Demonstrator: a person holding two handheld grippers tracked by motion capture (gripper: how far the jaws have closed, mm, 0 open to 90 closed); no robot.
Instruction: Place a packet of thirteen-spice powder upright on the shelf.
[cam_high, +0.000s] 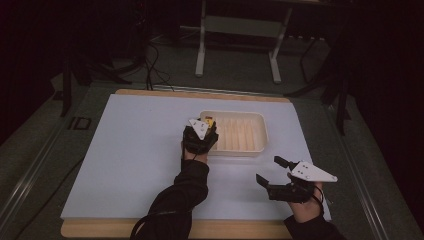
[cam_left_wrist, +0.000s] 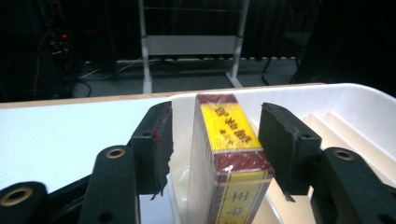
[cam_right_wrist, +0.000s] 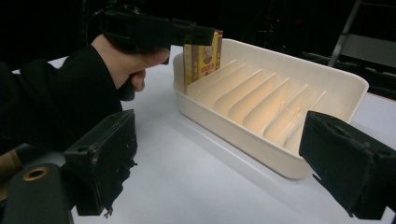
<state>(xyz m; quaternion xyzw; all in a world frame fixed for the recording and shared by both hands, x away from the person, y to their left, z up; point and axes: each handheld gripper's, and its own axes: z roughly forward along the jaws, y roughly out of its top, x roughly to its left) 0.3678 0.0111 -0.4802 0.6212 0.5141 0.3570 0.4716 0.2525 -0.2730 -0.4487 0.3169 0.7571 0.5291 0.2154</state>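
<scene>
The left gripper (cam_high: 201, 134) reached forward over the near left corner of the white tray (cam_high: 263, 135), its grey plate facing up, the left hand (cam_high: 192, 150) behind it and a dark-sleeved forearm running back from the tray toward the person. In the left gripper view its jaws stood apart, one to either side of the tray's left end wall, pads clear. The right gripper (cam_high: 267, 172) hung well short of the tray, off its near right corner, pointing left, jaws spread wide, the right hand (cam_high: 306, 202) gripping from behind
</scene>
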